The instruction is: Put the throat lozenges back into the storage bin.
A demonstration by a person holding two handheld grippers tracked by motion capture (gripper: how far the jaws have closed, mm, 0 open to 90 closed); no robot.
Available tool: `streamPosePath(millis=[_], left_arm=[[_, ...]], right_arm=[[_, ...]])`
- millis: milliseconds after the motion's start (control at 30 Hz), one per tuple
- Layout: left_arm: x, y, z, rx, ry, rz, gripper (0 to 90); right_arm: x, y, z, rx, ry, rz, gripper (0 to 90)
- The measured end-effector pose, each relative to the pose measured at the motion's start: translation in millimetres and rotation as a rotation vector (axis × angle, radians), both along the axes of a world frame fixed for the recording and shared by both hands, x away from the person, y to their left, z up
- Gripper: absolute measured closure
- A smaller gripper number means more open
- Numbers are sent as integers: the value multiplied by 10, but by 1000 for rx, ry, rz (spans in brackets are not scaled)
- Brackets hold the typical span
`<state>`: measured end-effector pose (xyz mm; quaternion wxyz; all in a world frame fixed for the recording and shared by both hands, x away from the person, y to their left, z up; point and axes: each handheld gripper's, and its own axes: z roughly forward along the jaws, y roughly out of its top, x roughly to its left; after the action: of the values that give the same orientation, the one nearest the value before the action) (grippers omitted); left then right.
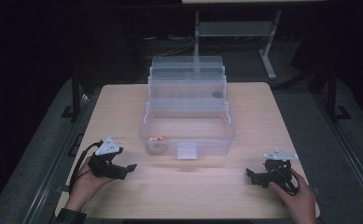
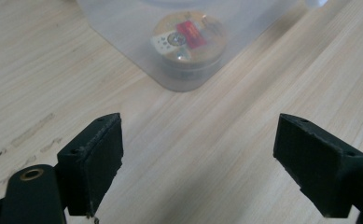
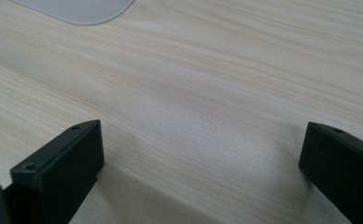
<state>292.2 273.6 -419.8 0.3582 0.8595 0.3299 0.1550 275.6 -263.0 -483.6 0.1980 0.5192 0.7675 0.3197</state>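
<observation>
The left gripper [image 2: 200, 161] hangs just over the wooden table [image 2: 53, 70]. Its two black jaws stand wide apart, with nothing between them. Farther off sits the rounded corner of a clear plastic box [image 2: 123, 32]. Inside that corner lies a small round tin [image 2: 188, 44] with a red label on top.

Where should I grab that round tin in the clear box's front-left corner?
Likely from above: the round tin lies flat inside the clear box, behind its wall and tight in the corner. Bring the open left hand-held gripper down over the rim, jaws across the tin's curved sides.
</observation>
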Motion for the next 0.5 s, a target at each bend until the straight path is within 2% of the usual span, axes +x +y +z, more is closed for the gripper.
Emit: streamPosePath(millis=[233, 500], left_arm=[[-82, 48, -118, -1, 4, 9, 135], [-135, 104, -267, 23, 23, 32, 123]], right_arm=[[0, 0, 0, 0, 0, 0, 0], [0, 0, 0, 0, 0, 1, 0]])
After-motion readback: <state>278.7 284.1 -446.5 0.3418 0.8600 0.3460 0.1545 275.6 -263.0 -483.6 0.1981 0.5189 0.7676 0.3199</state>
